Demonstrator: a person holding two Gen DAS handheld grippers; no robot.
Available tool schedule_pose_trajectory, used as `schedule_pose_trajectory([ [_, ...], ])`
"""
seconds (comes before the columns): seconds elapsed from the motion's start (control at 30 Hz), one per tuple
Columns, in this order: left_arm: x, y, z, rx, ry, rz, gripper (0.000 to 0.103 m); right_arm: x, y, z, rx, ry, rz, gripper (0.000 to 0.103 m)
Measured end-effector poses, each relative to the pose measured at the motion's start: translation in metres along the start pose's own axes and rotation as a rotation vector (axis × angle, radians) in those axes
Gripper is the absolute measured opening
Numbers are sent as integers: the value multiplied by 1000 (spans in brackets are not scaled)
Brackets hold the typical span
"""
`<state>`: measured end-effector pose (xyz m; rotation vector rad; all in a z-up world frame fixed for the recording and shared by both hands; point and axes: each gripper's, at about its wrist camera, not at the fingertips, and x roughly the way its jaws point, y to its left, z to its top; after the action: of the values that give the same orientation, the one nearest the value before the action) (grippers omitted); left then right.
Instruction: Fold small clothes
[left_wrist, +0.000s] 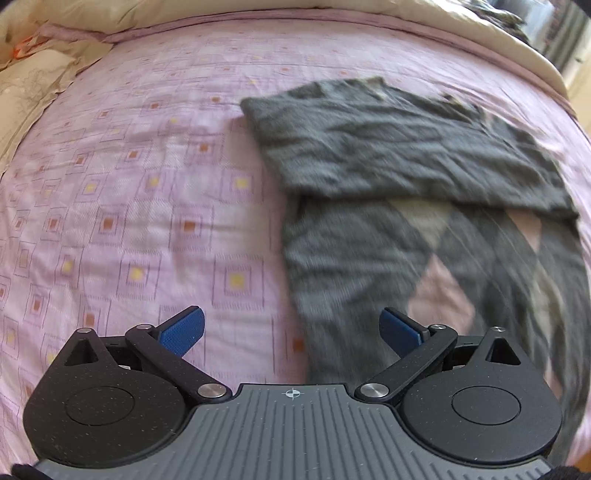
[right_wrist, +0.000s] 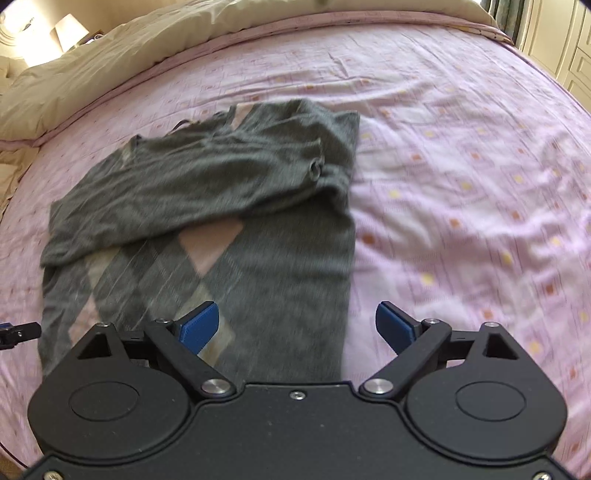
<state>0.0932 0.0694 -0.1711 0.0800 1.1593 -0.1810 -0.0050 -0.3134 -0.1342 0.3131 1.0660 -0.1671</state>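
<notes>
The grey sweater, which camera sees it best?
The right wrist view: the grey sweater lies nearly whole in the middle of the picture, sleeves folded across. The left wrist view shows it off to the right, its lower part blurred and cut by the edge.

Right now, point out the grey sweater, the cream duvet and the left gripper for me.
grey sweater (right_wrist: 229, 177): right wrist view, on the sleeve folded across its chest.
cream duvet (right_wrist: 122, 62): right wrist view, on its bunched top surface.
left gripper (left_wrist: 291, 332): left wrist view, midway between its open blue fingertips.
</notes>
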Motion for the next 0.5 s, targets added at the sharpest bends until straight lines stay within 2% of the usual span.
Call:
schedule_pose_trajectory([
  [0.1,-10,-4,-25,52,10,-33,102,-13,5,-23,-5,8,6,93],
  [0.27,-23,-5,-63,85,28,-75,102,-32,11,-58,-20,30,39,93],
  [0.5,-40,-5,-109,41,39,-107,102,-45,21,-106,-116,104,142,93],
])
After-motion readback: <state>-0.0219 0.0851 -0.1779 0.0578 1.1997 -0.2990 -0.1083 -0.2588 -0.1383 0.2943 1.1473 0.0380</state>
